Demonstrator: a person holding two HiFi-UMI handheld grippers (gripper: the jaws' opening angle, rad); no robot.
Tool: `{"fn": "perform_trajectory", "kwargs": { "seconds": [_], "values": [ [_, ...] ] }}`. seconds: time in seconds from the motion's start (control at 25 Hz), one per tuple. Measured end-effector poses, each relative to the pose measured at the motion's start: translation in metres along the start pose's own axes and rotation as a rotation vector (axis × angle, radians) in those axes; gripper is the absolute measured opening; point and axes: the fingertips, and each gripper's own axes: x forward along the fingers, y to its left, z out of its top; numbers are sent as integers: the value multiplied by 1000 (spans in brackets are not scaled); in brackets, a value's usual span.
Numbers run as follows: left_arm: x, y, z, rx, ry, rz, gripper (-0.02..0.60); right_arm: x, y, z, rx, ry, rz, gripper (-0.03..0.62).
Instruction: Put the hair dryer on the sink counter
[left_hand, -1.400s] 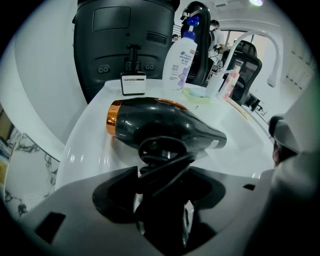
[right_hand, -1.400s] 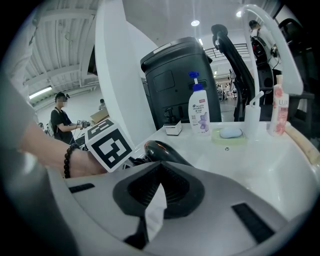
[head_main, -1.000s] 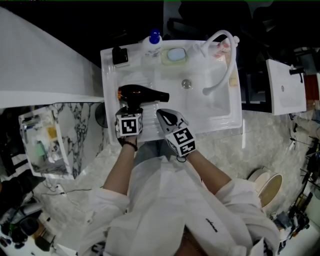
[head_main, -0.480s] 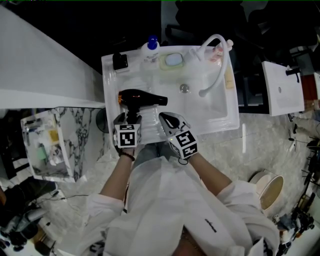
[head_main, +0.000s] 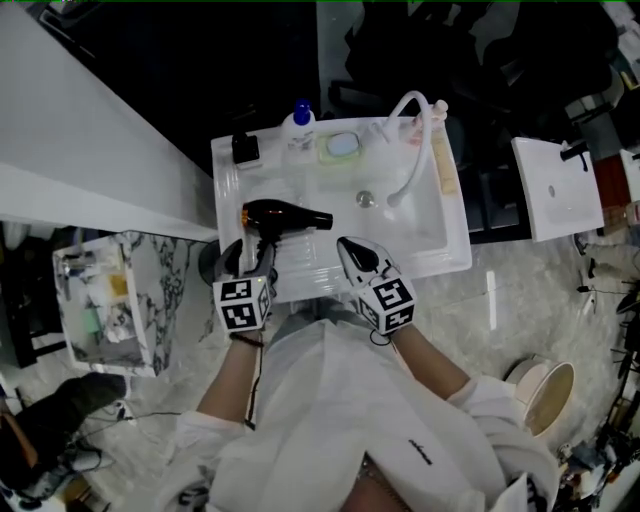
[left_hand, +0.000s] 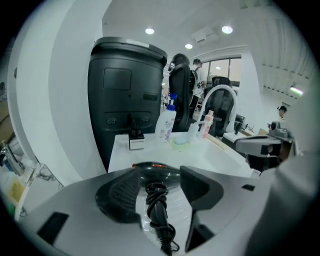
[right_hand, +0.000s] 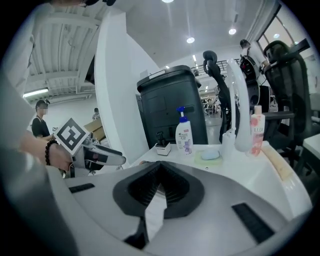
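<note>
The dryer (head_main: 285, 215) is laid on the counter (head_main: 300, 270). The left gripper (head_main: 250, 258) is set wide, its jaws just closed a little, with the handle (left_hand: 159, 215) between them but not pinched. The right gripper (head_main: 355, 255) is shut, empty. Placing looks done; next, both should be drawn clear.

Black hair dryer (head_main: 285, 216) handle: lower end hidden in the head view behind the left hand-held gripper (head_main: 252, 256), whose jaws, just closing slightly, stand apart around it.
Nozzle: behind a jaw in the left gripper view.
White pump bottle (head_main: 299, 128) label: too small to read.
Clear plastic bin (head_main: 100, 310) contents: blurred.
</note>
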Motion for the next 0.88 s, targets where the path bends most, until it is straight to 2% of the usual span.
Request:
{"fn": "perform_trajectory", "kwargs": {
  "seconds": [0.32,0.56,0.72,0.88],
  "values": [
    [-52,-14,67,85,-261,-13,88,-34,-17,43,-2,-101,-70,17],
    [-88,-15,104,120,-414,10,52,-54,-16,72,33,-203,-70,17],
    [-102,-10,121,145,-506,48,48,-66,-16,84,15,-229,-65,17],
    [-113,-4,129,156,-566,72,48,-79,-24,92,-15,-239,-98,17]
  ]
}}
